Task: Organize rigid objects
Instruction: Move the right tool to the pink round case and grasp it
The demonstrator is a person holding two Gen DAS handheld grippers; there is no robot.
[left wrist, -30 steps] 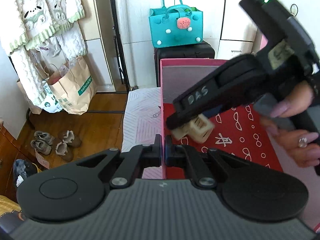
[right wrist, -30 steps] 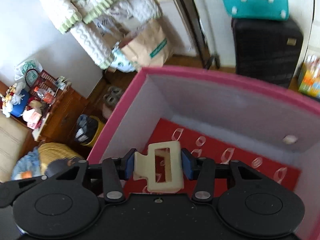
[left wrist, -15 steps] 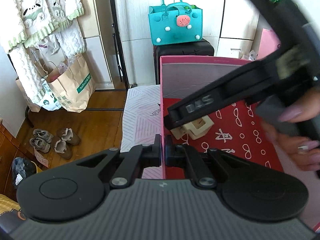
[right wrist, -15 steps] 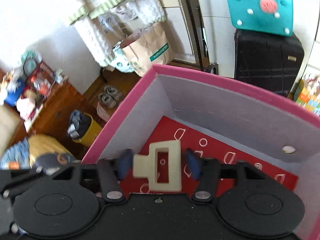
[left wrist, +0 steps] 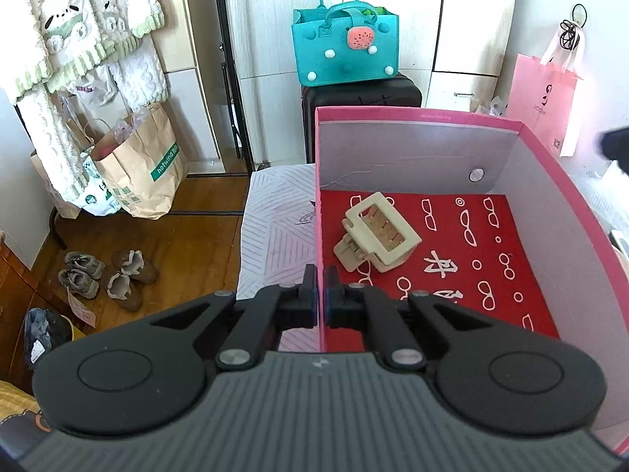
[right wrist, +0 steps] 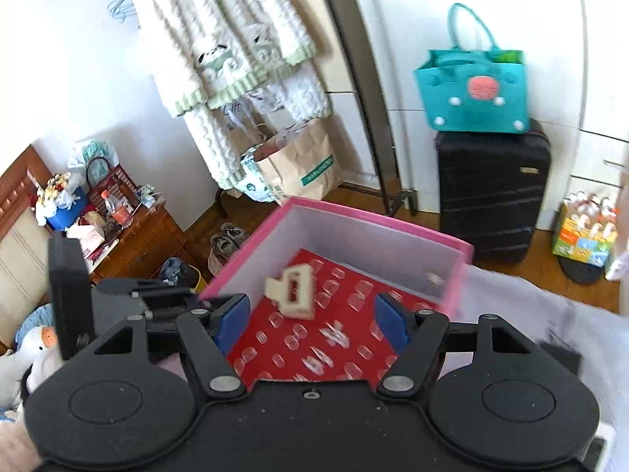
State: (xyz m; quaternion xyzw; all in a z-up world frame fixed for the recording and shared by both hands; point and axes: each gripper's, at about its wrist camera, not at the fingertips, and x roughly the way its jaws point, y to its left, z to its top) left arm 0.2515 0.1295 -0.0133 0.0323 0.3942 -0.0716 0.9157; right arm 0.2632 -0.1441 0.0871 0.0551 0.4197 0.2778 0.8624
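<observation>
Box [left wrist: 550, 165] open above; only the hair clip [left wrist: 379, 236] occupies its floor.

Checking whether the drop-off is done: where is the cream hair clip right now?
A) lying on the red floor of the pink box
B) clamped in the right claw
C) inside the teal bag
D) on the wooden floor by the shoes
A: the cream hair clip lies on the pink box's red floor, clear of the open right claw.

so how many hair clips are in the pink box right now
1: the cream hair clip lies on the red floor of the pink box, near its left wall. Nothing else shows inside.
</observation>
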